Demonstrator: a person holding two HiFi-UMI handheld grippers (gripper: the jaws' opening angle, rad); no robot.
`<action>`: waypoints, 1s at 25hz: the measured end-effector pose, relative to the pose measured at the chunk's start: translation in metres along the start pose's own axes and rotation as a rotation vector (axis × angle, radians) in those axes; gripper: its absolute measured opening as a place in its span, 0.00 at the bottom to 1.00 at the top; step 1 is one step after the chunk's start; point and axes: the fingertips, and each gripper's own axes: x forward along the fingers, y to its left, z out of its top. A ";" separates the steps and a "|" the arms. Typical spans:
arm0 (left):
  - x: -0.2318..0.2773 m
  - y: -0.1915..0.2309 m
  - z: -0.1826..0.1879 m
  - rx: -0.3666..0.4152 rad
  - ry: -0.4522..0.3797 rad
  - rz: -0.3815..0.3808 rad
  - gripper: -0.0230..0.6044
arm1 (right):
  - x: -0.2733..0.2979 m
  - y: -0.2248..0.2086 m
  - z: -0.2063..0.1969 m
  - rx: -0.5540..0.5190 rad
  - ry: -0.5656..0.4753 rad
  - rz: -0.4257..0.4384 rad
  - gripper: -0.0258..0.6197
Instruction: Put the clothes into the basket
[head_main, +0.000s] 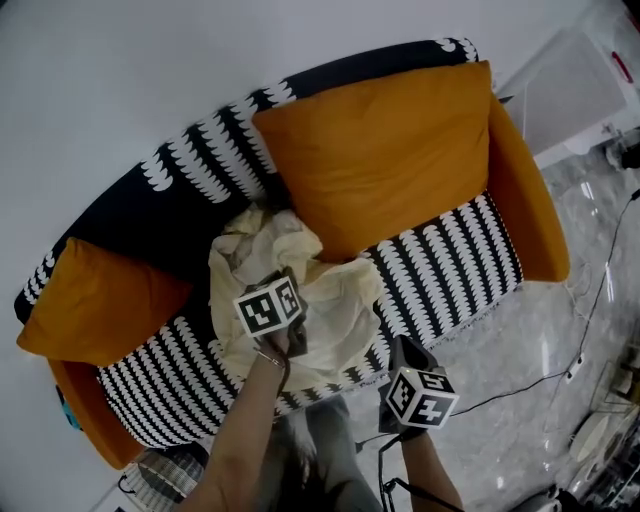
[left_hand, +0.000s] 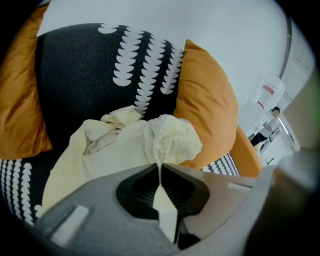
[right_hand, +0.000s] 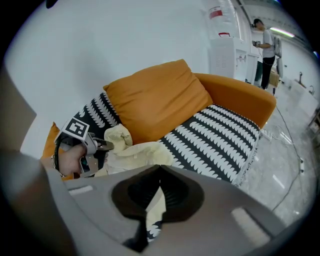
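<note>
Both grippers point steeply down at the sofa seat (head_main: 455, 260); left gripper (left_hand: 160, 170) has its jaws clamped on a fold of the pale yellow garment (left_hand: 120, 150), heaped mid-seat; right gripper (right_hand: 160, 169) is closed on that garment's near right edge; each carries a square-marker cube (head_main: 268, 306).
</note>
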 end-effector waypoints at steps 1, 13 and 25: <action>-0.003 -0.001 0.001 0.004 -0.009 -0.006 0.07 | 0.000 0.000 0.001 0.001 -0.002 0.001 0.04; -0.058 -0.017 0.017 0.105 -0.080 -0.026 0.06 | -0.009 0.025 0.021 -0.007 -0.053 0.033 0.04; -0.185 -0.033 0.057 0.187 -0.170 -0.051 0.06 | -0.075 0.086 0.068 -0.080 -0.158 0.105 0.04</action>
